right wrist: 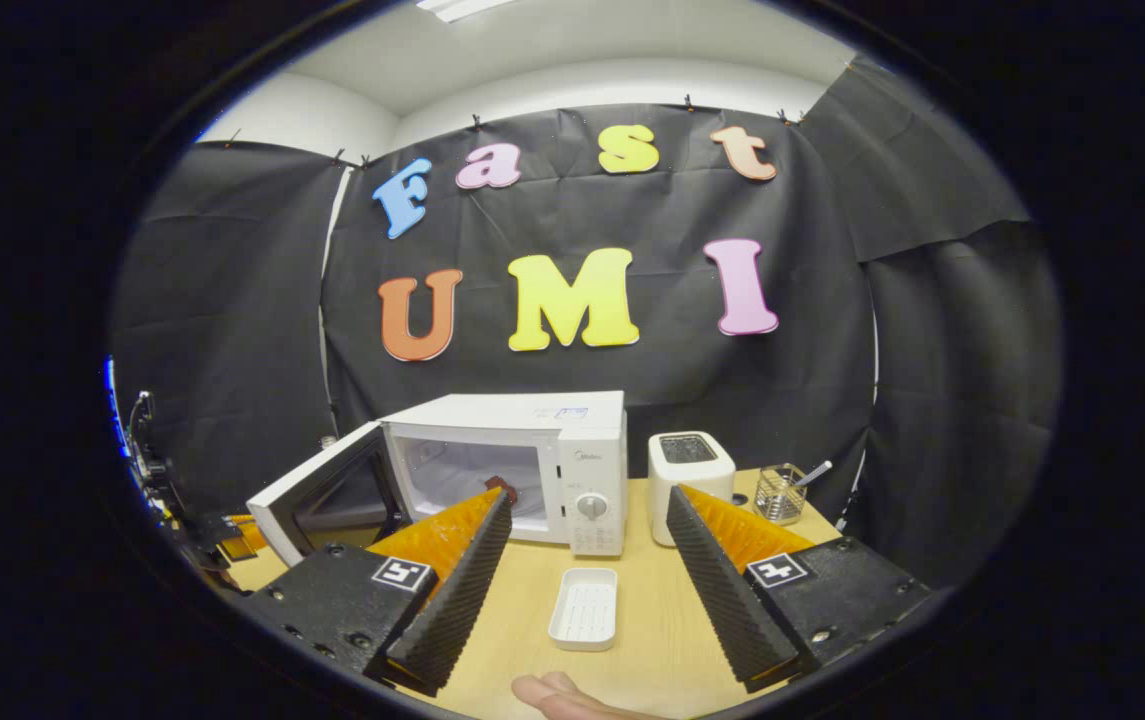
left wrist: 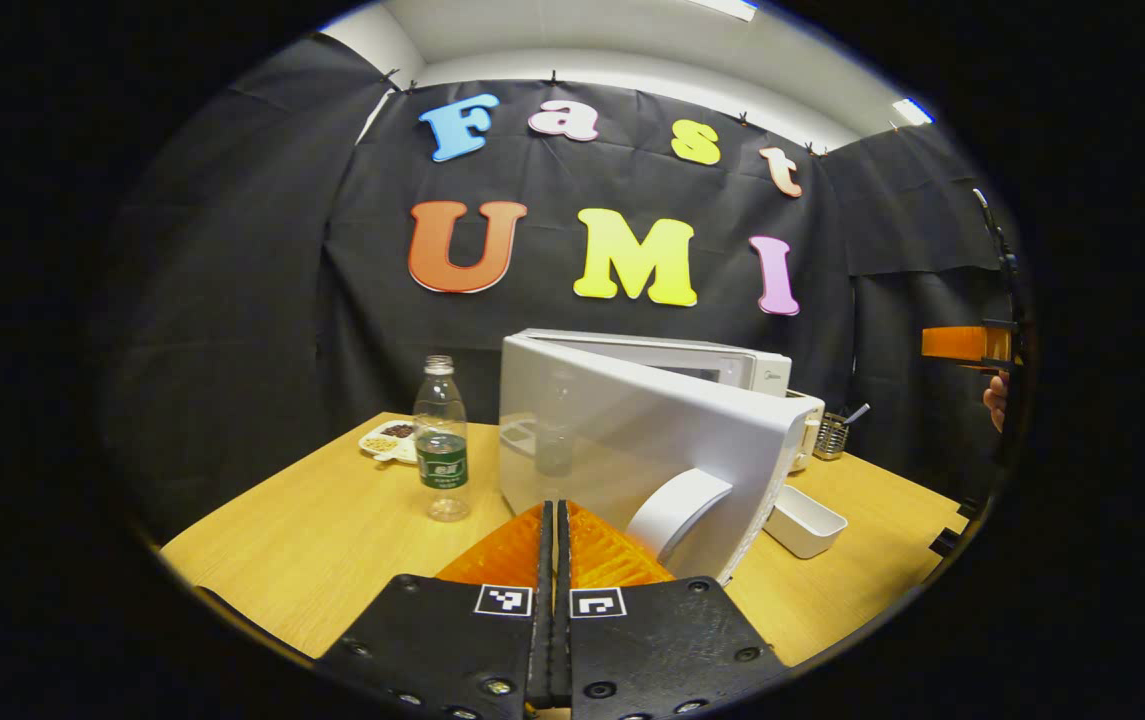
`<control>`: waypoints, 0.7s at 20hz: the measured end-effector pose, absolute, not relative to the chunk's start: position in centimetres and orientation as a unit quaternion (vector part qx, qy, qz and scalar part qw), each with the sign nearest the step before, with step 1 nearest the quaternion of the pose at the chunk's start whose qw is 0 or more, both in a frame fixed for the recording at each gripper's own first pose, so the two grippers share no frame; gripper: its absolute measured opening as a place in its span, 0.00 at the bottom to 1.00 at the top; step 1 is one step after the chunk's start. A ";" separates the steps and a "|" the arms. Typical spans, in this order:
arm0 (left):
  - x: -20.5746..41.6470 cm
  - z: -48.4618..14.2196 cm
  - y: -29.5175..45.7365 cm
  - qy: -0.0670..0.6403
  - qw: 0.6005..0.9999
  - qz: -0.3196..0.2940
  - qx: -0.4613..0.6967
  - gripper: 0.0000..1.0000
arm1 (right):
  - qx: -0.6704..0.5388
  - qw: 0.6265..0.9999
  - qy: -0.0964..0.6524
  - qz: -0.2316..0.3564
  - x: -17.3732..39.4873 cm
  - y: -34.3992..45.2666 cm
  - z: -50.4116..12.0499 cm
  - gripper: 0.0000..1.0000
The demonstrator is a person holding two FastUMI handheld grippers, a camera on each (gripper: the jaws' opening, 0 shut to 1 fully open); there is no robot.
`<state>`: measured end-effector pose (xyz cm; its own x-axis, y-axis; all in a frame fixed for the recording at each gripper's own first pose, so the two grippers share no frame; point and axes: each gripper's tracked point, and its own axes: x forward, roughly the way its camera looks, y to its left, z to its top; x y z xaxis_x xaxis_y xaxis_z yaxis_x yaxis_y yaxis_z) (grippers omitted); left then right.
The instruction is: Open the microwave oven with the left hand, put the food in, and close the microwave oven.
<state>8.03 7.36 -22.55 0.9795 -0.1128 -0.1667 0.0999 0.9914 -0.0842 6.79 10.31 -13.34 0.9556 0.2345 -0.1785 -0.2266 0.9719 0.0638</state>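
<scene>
1. The left gripper (left wrist: 554, 515) has its two fingers pressed together with nothing between them, and its tips sit just at the outer face of the microwave door (left wrist: 632, 440), beside the door's white handle (left wrist: 677, 510).
2. The right gripper (right wrist: 587, 500) is spread wide and holds nothing; it hangs above the desk's near edge.
3. The microwave oven (right wrist: 532, 470) stands toward the back of the wooden desk (right wrist: 632, 600), its door swung partly open to the left.
4. A small dark piece of food (right wrist: 504, 488) lies inside the lit cavity.
5. An empty white tray (right wrist: 583, 608) lies on the desk in front of the oven.
6. A white toaster (right wrist: 690, 470) stands just right of the oven, with a wire utensil holder (right wrist: 780, 493) near the desk's back right corner.
7. A plastic water bottle (left wrist: 441, 440) stands left of the door, a snack plate (left wrist: 387, 440) behind it.
</scene>
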 end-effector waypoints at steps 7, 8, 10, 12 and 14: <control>12.1 -22.9 -0.6 0.089 0.986 -0.132 -0.046 0.00 | 0.026 0.990 0.092 0.107 7.2 7.9 -13.5 0.99; 12.9 -23.1 -1.5 0.091 0.985 -0.139 -0.044 0.00 | 0.027 0.990 0.093 0.105 7.4 7.5 -13.5 0.99; 14.6 -23.4 -2.9 0.096 0.984 -0.149 -0.038 0.00 | 0.030 0.990 0.093 0.102 7.7 6.9 -13.5 1.00; 16.1 -23.5 -3.9 0.098 0.983 -0.152 -0.032 0.00 | 0.032 0.990 0.092 0.102 7.9 6.4 -13.4 1.00; 17.4 -23.6 -5.2 0.099 0.982 -0.157 -0.032 0.00 | 0.032 0.990 0.092 0.099 8.1 5.8 -13.5 0.99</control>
